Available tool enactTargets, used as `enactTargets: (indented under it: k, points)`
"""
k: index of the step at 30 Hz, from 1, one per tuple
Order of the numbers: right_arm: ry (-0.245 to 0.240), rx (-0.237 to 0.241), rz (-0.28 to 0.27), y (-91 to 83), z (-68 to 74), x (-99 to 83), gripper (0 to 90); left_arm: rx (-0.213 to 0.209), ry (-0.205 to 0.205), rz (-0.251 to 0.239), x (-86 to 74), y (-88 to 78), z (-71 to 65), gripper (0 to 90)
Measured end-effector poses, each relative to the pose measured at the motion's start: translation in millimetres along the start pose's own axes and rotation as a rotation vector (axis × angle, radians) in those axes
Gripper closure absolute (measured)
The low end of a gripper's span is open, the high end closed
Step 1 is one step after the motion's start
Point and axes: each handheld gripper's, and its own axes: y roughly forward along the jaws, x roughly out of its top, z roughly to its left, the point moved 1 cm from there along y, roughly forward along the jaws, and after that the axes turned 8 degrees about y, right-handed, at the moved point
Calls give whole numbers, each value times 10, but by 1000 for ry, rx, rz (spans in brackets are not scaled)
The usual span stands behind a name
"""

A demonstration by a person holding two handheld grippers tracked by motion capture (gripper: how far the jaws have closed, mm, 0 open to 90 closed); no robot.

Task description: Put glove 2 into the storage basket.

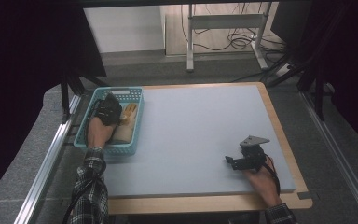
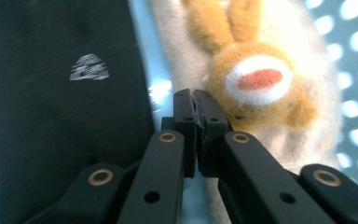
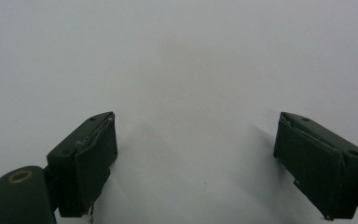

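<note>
Currently my left gripper (image 1: 108, 112) is lowered into the teal perforated basket (image 1: 133, 93) at the desk's (image 1: 200, 130) far left corner. Its fingers (image 2: 186, 116) are closed against each other, pad to pad, with nothing visible between them. In the left gripper view the closed tips sit just beside the face of a plush rabbit (image 2: 261, 84), orange and cream with a white muzzle and a red-orange nose; whether the tips touch the fur cannot be determined. A black fabric item (image 2: 60, 107) with a small pale printed mark lies on the other side of the tips, inside the same basket.

My right gripper (image 1: 235, 161) is low over the near right part of the desk, well apart from the basket. Its fingers (image 3: 86, 161) are spread wide open and hold nothing; between them lies bare pale-grey desk surface.
</note>
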Motion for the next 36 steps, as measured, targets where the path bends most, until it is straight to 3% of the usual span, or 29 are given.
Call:
enactTargets:
  k: [5, 8, 15, 16, 23, 36]
  points:
    - [0, 0, 0, 0, 0, 0, 130, 32, 42, 9, 84, 33, -166, 900]
    - [0, 1, 0, 0, 0, 0, 130, 46, 26, 1, 69, 27, -118, 889]
    - [0, 0, 0, 0, 0, 0, 130, 84, -1, -44, -5, -23, -5, 723]
    - [-1, 0, -1, 0, 0, 0, 130, 89, -4, -54, -16, -35, 8, 659]
    - [0, 0, -1, 0, 1, 0, 130, 73, -27, -133, -78, -190, 99, 502]
    - [-1, 0, -1, 0, 1, -1, 130, 65, -19, -206, -157, -347, 134, 373]
